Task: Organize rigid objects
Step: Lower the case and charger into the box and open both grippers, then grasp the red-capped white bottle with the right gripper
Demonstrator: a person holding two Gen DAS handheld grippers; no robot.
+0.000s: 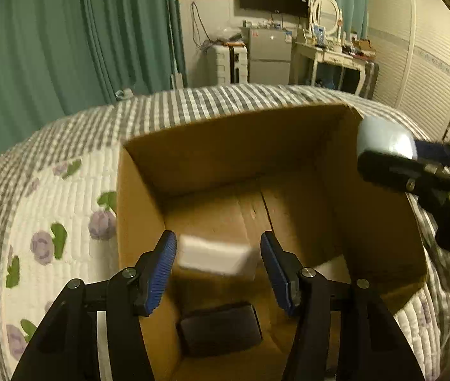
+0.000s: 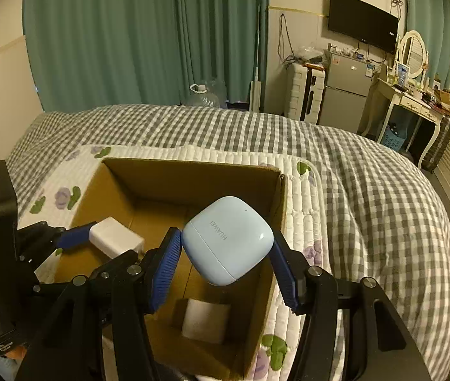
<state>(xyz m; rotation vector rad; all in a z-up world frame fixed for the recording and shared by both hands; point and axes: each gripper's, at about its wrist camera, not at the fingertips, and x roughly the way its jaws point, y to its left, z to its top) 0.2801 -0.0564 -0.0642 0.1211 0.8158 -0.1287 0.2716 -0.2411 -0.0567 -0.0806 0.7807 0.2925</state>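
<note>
An open cardboard box (image 1: 225, 146) (image 2: 190, 174) stands on the bed. My left gripper (image 1: 218, 270) is open over the box. A white charger block (image 1: 214, 255) is blurred between its pads, apart from them. In the right wrist view the charger (image 2: 115, 236) is beside the left gripper's blue fingertip (image 2: 74, 236) above the box. My right gripper (image 2: 226, 254) is shut on a light blue earbuds case (image 2: 228, 241) (image 1: 384, 141) and holds it above the box's right side. A black case (image 1: 220, 328) and a white block (image 2: 206, 320) lie on the box floor.
The box sits on a white floral quilted mat (image 2: 301, 197) over a grey checked bedspread (image 2: 368, 190). Green curtains, a small fridge (image 2: 347, 92), a dressing table (image 2: 415, 101) and a wardrobe stand beyond the bed.
</note>
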